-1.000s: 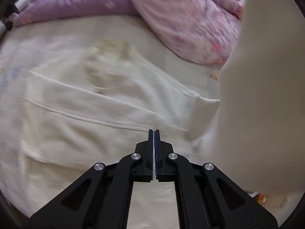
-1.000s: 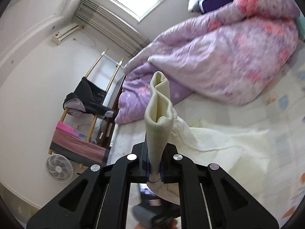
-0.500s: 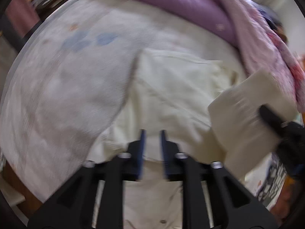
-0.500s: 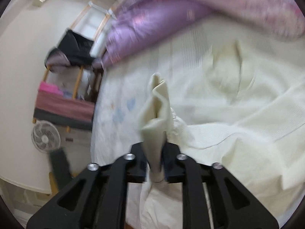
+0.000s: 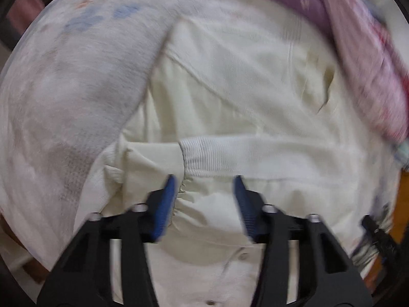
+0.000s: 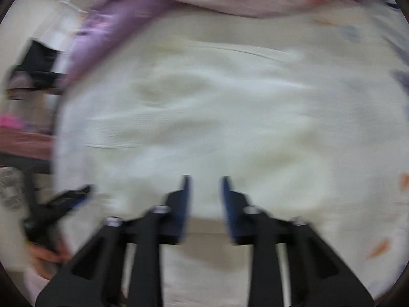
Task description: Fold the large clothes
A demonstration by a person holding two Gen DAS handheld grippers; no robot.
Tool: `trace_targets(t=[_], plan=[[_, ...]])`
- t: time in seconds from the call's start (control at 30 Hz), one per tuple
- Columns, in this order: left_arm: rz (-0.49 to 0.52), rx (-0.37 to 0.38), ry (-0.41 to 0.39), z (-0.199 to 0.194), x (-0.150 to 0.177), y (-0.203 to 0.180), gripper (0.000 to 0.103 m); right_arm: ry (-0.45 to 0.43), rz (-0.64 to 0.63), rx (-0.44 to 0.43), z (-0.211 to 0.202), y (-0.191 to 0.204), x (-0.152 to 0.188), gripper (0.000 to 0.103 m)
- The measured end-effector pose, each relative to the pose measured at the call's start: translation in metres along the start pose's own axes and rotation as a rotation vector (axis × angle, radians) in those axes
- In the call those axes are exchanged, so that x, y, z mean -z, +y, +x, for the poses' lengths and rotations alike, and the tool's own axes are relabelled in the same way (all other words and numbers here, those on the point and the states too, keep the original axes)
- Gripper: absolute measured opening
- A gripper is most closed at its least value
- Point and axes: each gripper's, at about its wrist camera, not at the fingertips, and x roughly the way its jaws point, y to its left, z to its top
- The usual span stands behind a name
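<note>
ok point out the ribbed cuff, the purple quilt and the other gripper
ribbed cuff [image 5: 217,153], left wrist view, on the knit band
purple quilt [image 5: 301,2], left wrist view, on its dark fold
left gripper [image 6: 69,197], right wrist view, on its blue-edged tip

The cream garment [image 5: 245,97] is a soft matt cloth with a fine woven texture; its ribbed knit cuff [image 5: 217,153] lies just ahead of the left gripper's [image 5: 204,189] fingers, with puckered gathers beside the left finger. The fingers are matt black plastic with blue rubber-like pads [image 5: 163,204] and small shiny metal screws. The bed sheet [image 5: 64,89], left of the fingers, is a thin matt printed cloth. The purple quilt [image 5: 358,58], far ahead to the right, looks smooth, slightly glossy fabric.
</note>
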Motion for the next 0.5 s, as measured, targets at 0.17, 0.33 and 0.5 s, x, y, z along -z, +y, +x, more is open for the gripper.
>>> trace_targets(t=[0.17, 0.33, 0.5], plan=[[-0.06, -0.009, 0.043, 0.036, 0.006, 0.019, 0.042, 0.143, 0.105, 0.143, 0.056, -0.081, 0.02, 0.0], [-0.094, -0.033, 0.005, 0.02, 0.003, 0.033, 0.067, 0.115, 0.18, 0.084, 0.043, -0.093, 0.023, 0.0], [-0.11, -0.034, -0.074, 0.013, -0.012, 0.045, 0.085, 0.147, 0.172, 0.073, 0.036, -0.089, 0.024, 0.004]])
